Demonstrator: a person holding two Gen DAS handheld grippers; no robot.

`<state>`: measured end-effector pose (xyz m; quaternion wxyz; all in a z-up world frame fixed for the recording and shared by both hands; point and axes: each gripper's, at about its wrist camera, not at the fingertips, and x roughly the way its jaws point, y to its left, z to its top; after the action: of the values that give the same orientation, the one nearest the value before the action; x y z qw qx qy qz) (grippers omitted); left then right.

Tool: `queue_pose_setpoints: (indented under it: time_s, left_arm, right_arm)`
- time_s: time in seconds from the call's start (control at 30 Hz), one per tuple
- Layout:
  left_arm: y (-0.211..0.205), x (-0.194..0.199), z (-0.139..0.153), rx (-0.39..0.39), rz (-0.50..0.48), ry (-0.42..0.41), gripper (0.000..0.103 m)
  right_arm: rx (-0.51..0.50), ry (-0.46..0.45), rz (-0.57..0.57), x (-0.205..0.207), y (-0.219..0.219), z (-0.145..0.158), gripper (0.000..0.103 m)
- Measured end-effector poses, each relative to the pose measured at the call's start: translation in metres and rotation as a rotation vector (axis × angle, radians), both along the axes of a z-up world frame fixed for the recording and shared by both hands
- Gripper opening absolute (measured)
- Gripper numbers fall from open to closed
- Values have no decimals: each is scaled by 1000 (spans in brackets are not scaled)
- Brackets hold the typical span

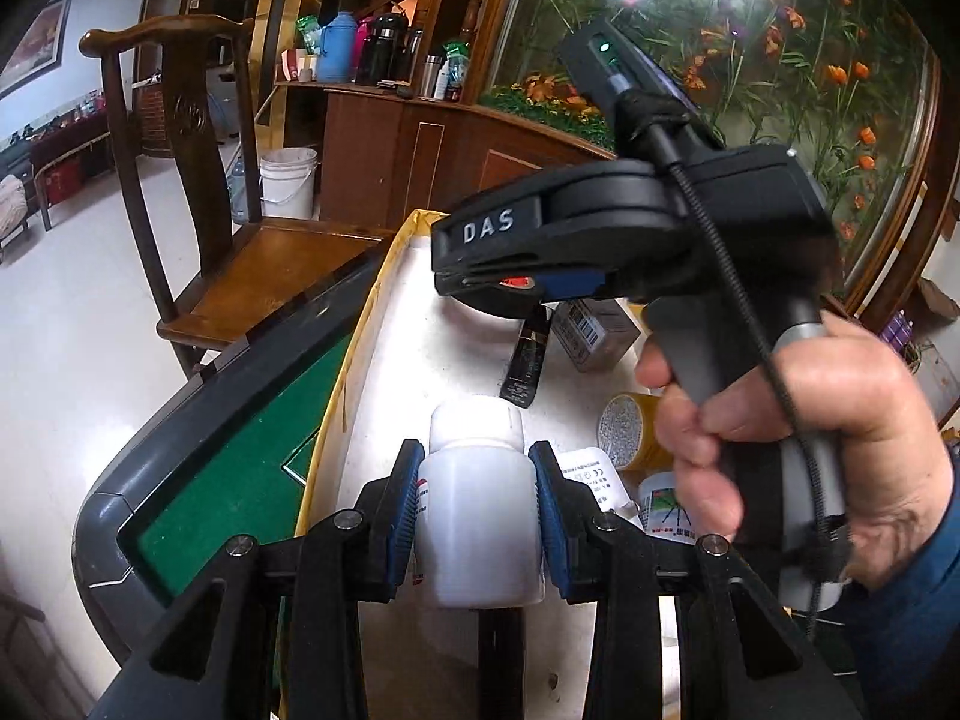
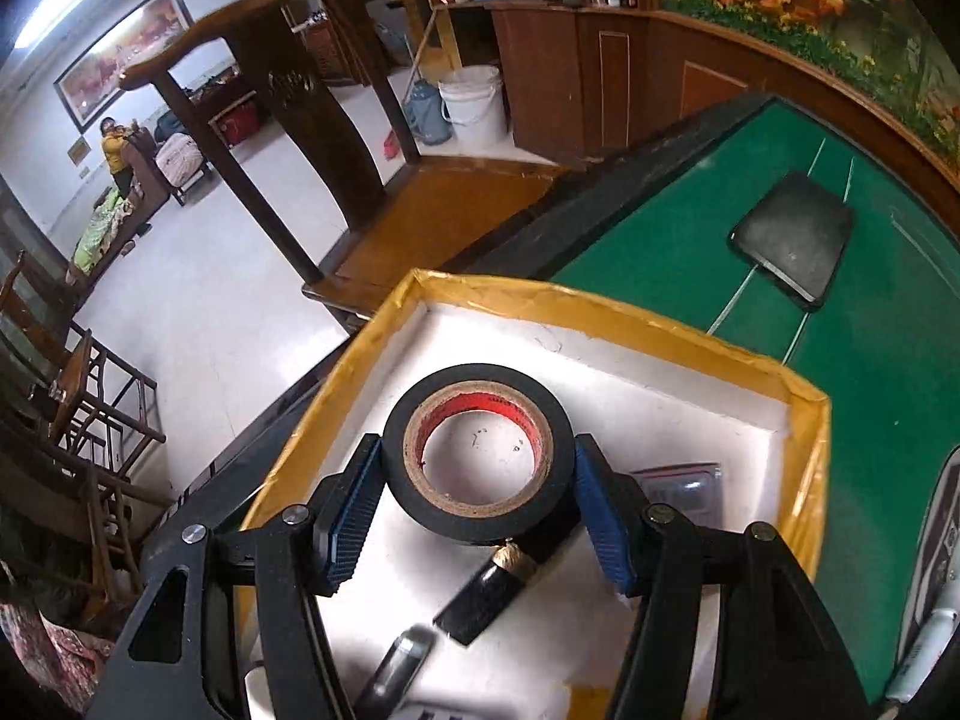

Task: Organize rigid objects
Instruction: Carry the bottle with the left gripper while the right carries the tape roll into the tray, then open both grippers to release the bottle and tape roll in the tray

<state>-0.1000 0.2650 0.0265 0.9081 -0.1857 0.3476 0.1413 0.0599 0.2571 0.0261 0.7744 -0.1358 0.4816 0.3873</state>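
Green felt covers the desk [image 2: 708,252], w/ a dark raised rim around it. A yellow-edged box [image 2: 630,324] w/ white inside is set on the felt; a black flat pad [image 2: 792,234] lies well apart on it. A wooden chair [image 1: 198,180] is seen just beside the desk, white bucket [image 1: 288,180] and wood cabinets behind, pale tile floor. A white bottle [image 1: 477,510] is clamped upright in the left claw [image 1: 477,480], partly closed, over the box. A black tape roll [image 2: 480,462] is gripped flat by the right claw [image 2: 480,504], about half open, above the box floor.
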Motion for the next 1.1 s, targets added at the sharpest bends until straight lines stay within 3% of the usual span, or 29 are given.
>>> queue_pose_setpoints:
  time_s: [0.07, 0.13, 0.17, 0.2, 0.33, 0.57, 0.67, 0.93, 1.03, 1.1]
  left_arm:
    - [-2, 1, 0, 3, -3, 5, 40]
    - [-5, 1, 2, 3, -11, 6, 54]
    - [-5, 1, 3, -4, -19, 1, 67]
    - [-7, -1, 5, -13, -25, -9, 69]
    - [-15, -1, 10, 0, -28, -11, 69]
    - [-46, -2, 24, 43, -51, -32, 69]
    - [-55, -3, 26, 59, -42, -30, 69]
    - [-55, -20, 28, 102, 3, 14, 69]
    - [-51, -23, 28, 105, 17, 20, 69]
    - [-48, -25, 29, 104, 20, 19, 69]
  right_arm:
    - [-7, 0, 6, 0, 3, -2, 62]
    - [-1, 21, 7, 0, 3, -3, 62]
    - [5, 31, 8, 0, 1, -3, 62]
    - [10, 39, 9, 0, -1, -3, 62]
    - [63, 38, 2, -5, -25, 14, 62]
    - [235, -6, -25, -25, -120, 55, 62]
    - [265, 2, -62, -24, -139, 59, 62]
    - [253, 116, 3, -41, -109, 20, 63]
    - [242, 106, 19, -44, -92, 13, 63]
    - [205, 105, 26, -45, -82, 9, 73]
